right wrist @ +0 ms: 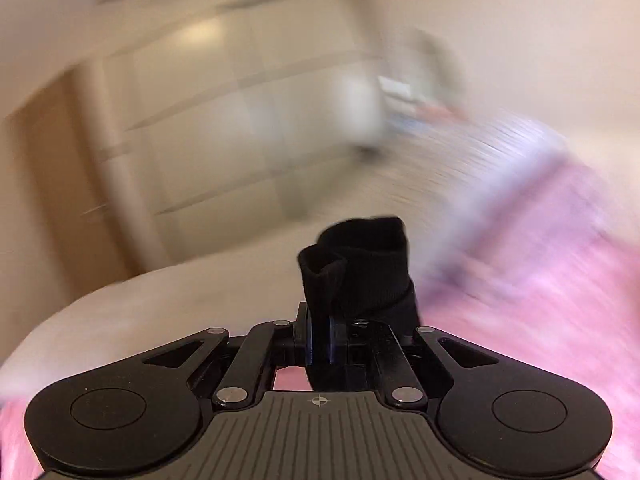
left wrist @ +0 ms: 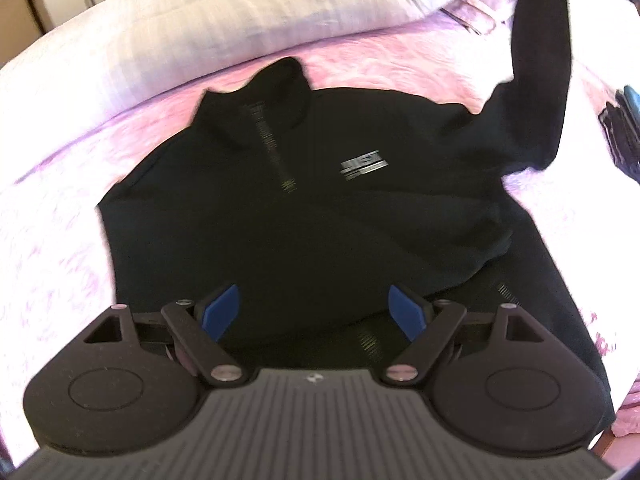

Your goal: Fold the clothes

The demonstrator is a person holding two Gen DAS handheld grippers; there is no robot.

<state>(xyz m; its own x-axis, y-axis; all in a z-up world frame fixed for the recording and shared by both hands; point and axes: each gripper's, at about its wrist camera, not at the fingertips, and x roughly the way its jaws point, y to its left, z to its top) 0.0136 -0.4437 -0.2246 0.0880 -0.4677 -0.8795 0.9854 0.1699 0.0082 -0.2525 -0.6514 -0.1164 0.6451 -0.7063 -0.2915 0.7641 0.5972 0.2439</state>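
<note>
A black quarter-zip sweatshirt (left wrist: 312, 204) with a small white chest logo lies front-up on a pink bedspread (left wrist: 60, 220). My left gripper (left wrist: 316, 312) is open, its blue pads just above the sweatshirt's lower part. One sleeve (left wrist: 536, 92) is lifted up at the right of the left wrist view. My right gripper (right wrist: 320, 340) is shut on that sleeve's cuff (right wrist: 360, 264), which sticks up between the fingers. The right wrist view is blurred by motion.
A pale pillow (left wrist: 224, 12) lies behind the sweatshirt at the head of the bed. A dark object with a blue part (left wrist: 624, 128) sits at the right edge. Cream wardrobe doors (right wrist: 224, 132) and a wooden door (right wrist: 60, 184) stand beyond the bed.
</note>
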